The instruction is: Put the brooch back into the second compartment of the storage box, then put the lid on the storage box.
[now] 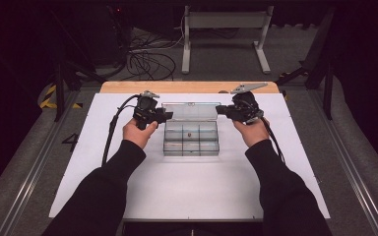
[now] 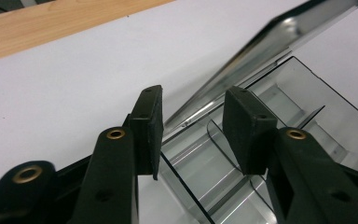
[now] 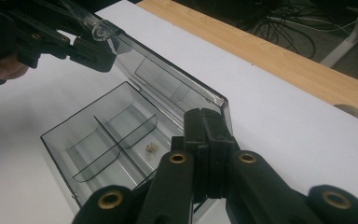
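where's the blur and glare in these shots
Left gripper view: the raised lid is soft and blurred, with bright glare streaks along its edge. Right gripper view: the clear box is sharp. High view: dark surroundings, evenly lit white table.

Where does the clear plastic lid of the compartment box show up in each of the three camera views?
High view: the clear hinged lid stands open at centre, behind the box's compartments, between the two grippers.
Left gripper view: it slants from upper right down to centre, between the jaws.
Right gripper view: it runs from upper left to centre, just above the shut jaws.
Shared landmark: the light wooden table edge.
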A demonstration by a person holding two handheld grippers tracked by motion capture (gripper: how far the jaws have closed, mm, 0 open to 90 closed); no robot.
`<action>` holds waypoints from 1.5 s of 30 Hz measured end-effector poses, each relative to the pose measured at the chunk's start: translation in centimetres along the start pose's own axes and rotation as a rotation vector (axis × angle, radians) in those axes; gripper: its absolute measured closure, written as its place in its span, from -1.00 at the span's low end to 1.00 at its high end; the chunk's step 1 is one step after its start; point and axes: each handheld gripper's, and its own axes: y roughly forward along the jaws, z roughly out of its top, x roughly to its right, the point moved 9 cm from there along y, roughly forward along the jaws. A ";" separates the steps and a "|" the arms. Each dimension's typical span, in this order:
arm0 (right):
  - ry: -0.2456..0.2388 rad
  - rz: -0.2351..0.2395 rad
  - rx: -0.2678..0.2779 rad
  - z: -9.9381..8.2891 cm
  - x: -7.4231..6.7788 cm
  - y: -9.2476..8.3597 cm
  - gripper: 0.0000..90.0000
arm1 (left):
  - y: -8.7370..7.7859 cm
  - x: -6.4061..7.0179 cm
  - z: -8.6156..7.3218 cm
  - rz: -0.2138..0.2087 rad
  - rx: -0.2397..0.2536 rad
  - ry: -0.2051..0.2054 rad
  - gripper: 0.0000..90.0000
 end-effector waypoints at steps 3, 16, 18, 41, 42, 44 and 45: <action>-0.001 0.003 -0.008 -0.1 -0.2 -0.1 1.00 | -0.4 0.2 -0.1 -0.006 0.001 -0.002 0.23; -0.032 0.012 -0.028 -0.7 -1.4 -0.3 1.00 | -4.7 0.1 -2.7 -0.025 0.011 0.025 0.17; -0.042 0.012 -0.035 -1.0 -1.6 -0.3 1.00 | -5.5 0.4 -3.2 -0.043 0.013 0.029 0.19; -0.057 0.033 -0.068 -5.3 -3.5 -0.8 0.98 | -7.6 4.5 -7.6 -0.067 0.047 0.082 0.35; -0.060 0.034 -0.070 -5.4 -3.6 -0.8 0.99 | -7.5 4.6 -7.6 -0.066 0.046 0.093 0.35; -0.055 0.034 -0.073 -5.8 -3.7 -0.8 0.98 | -7.4 4.9 -7.8 -0.066 0.046 0.096 0.36; -0.059 0.033 -0.076 -5.9 -3.7 -0.8 0.98 | -7.4 5.0 -7.8 -0.065 0.045 0.100 0.36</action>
